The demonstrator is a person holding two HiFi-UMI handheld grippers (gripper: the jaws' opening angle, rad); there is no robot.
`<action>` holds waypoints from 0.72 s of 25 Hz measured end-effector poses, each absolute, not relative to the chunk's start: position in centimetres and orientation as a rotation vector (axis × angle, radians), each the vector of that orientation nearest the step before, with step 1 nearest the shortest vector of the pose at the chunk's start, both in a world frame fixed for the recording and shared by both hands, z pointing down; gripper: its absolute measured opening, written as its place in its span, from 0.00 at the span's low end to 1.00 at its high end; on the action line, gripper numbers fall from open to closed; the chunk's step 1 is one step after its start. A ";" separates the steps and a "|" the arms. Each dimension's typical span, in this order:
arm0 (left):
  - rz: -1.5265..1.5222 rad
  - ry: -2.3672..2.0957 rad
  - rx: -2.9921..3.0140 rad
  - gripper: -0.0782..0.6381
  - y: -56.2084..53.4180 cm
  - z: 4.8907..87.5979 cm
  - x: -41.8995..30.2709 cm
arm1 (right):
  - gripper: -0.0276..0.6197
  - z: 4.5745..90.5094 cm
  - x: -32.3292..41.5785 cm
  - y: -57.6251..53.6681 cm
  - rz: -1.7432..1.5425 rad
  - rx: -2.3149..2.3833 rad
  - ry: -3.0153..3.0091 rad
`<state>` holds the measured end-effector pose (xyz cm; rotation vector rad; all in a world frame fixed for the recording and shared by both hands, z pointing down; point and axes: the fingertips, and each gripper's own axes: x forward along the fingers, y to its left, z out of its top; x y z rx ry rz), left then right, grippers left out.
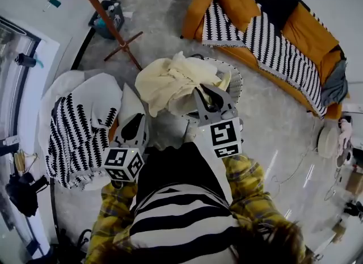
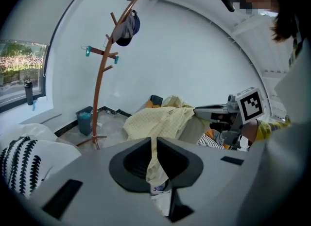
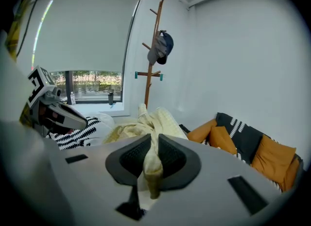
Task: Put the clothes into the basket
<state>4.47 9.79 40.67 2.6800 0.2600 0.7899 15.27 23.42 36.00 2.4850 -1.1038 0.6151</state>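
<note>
bright, even daylight through a heavy fisheye
light enters by the window (image 3: 92, 81); pale glare streaks the floor (image 1: 278, 166), shadows stay soft; both gripper views darken at their round edges, and the left gripper (image 2: 153, 139) blurs near the lens.

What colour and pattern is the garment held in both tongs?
The garment is pale yellow with a fine check, clearest in the left gripper view.

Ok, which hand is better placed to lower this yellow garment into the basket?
Probably right. Both tongs grip the yellow garment, but the right tongs sit close beside the basket, while the left tongs hang well clear of it.
</note>
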 end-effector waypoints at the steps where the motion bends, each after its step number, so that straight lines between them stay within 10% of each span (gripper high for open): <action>1: 0.790 0.275 2.682 0.17 10.6 40.7 5.2 | 0.14 36.0 15.9 24.5 0.616 2.497 -1.083; 18: 0.939 0.455 2.636 0.17 21.6 44.5 15.2 | 0.14 44.1 22.8 38.2 0.865 2.545 -0.867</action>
